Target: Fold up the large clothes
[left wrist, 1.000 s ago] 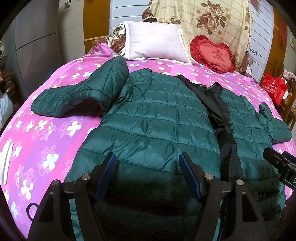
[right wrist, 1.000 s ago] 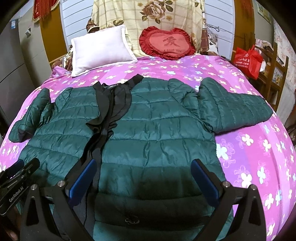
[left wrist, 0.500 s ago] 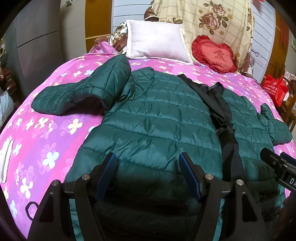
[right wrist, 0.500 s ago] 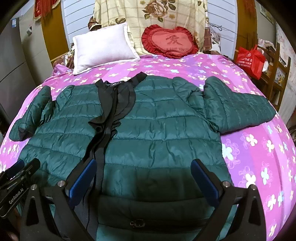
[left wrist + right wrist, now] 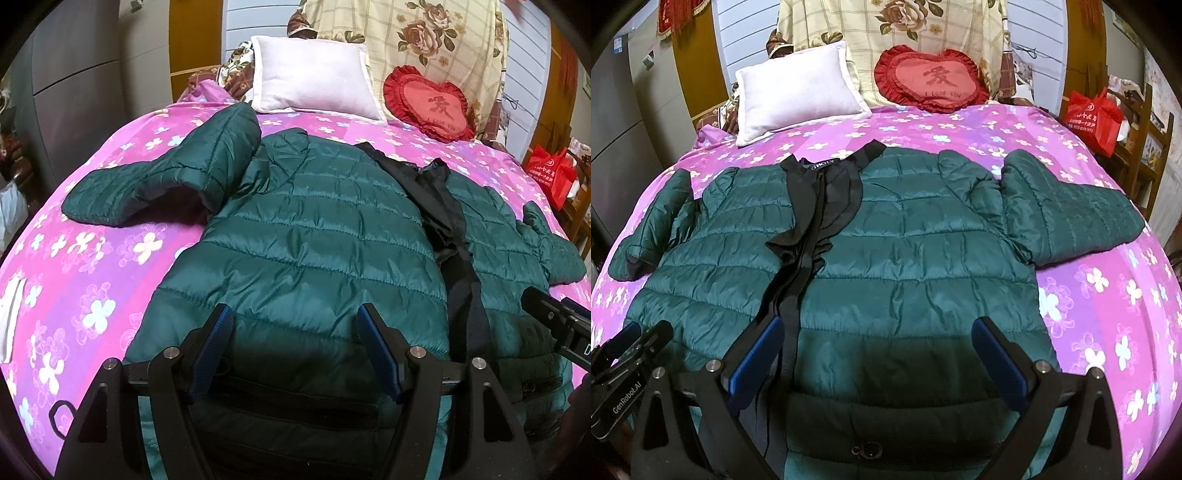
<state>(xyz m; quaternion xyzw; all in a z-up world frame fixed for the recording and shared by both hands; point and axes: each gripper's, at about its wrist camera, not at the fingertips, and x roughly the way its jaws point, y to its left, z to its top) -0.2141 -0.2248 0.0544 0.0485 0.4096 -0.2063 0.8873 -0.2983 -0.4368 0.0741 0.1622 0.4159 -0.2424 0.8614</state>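
A dark green quilted jacket lies face up and spread out on the pink flowered bed, its black lining showing along the open front. Both sleeves lie out to the sides, the left one bent. My left gripper is open and empty above the hem on the jacket's left half. My right gripper is open and empty above the hem on the right half. Each gripper's body shows at the edge of the other's view.
A white pillow and a red heart cushion lean at the head of the bed. A red bag hangs on a wooden chair at the right. A grey wardrobe stands to the left.
Both views have crept slightly forward and down toward the jacket's hem. The jacket has not moved and both grippers stay open.
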